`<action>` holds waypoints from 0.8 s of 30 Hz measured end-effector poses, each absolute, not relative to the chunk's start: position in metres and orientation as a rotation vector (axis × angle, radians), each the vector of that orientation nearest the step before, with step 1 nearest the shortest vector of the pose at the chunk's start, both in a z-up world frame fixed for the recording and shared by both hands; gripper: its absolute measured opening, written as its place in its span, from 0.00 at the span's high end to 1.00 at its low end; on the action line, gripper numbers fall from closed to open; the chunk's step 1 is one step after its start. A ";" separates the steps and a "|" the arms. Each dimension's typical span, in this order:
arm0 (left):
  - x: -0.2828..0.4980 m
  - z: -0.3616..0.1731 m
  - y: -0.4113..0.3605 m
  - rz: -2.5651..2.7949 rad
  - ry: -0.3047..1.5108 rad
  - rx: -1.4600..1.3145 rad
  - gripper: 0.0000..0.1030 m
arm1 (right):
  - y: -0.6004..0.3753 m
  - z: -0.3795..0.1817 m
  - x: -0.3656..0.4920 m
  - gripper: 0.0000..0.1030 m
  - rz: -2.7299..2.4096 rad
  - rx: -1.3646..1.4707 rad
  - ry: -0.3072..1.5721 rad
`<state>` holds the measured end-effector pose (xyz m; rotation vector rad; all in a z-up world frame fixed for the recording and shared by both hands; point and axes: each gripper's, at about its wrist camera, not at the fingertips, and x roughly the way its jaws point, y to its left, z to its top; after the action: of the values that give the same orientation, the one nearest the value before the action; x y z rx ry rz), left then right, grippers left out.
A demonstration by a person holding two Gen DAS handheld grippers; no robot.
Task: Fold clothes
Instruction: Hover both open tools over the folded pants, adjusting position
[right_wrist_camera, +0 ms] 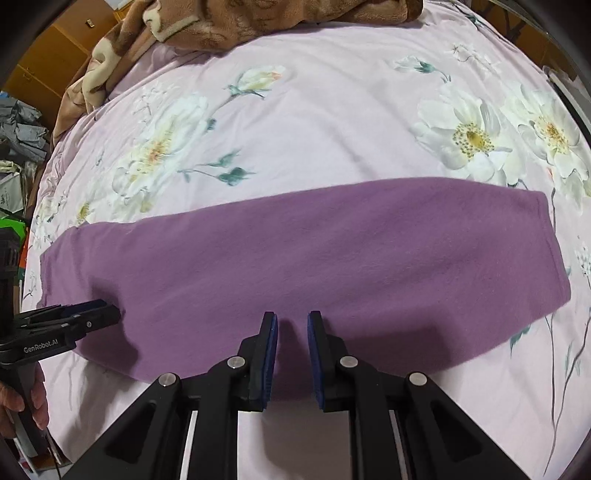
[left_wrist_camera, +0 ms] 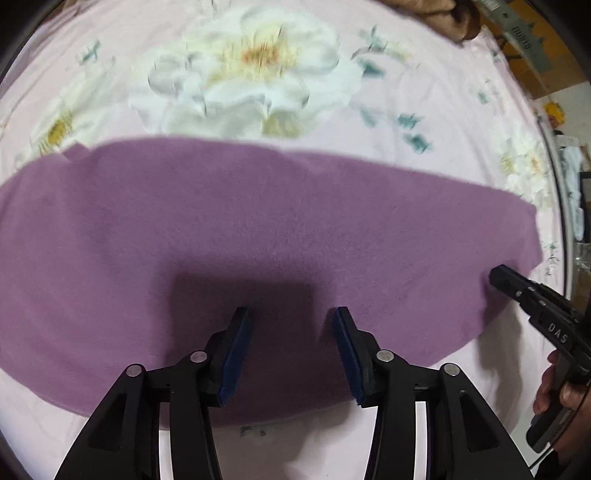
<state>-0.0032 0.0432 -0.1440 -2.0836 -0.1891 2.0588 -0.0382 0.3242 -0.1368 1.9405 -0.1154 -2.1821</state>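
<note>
A purple garment (left_wrist_camera: 258, 236) lies folded into a long flat band on the pink floral bedsheet (left_wrist_camera: 424, 92); it also shows in the right wrist view (right_wrist_camera: 332, 258). My left gripper (left_wrist_camera: 293, 314) is open and empty just above the garment's near edge. My right gripper (right_wrist_camera: 292, 319) is open with a narrower gap, empty, above the garment's near edge. The right gripper also shows at the right side of the left wrist view (left_wrist_camera: 496, 277), at the garment's right end. The left gripper shows at the left side of the right wrist view (right_wrist_camera: 110, 314), at the garment's left end.
A brown patterned blanket (right_wrist_camera: 229, 22) is bunched at the bed's far edge. The floral sheet (right_wrist_camera: 314, 122) stretches beyond the garment. Clutter and wooden furniture (right_wrist_camera: 33, 70) stand past the bed's left side.
</note>
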 end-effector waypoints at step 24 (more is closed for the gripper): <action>-0.028 -0.140 0.093 2.057 -0.185 -2.080 0.45 | 0.467 -0.125 -0.042 0.80 -2.318 1.910 -0.627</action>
<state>-0.0281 0.0933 -0.1398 -2.0799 -0.1847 2.0573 -0.0416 0.4669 -0.1249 1.9101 -0.6267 -2.3184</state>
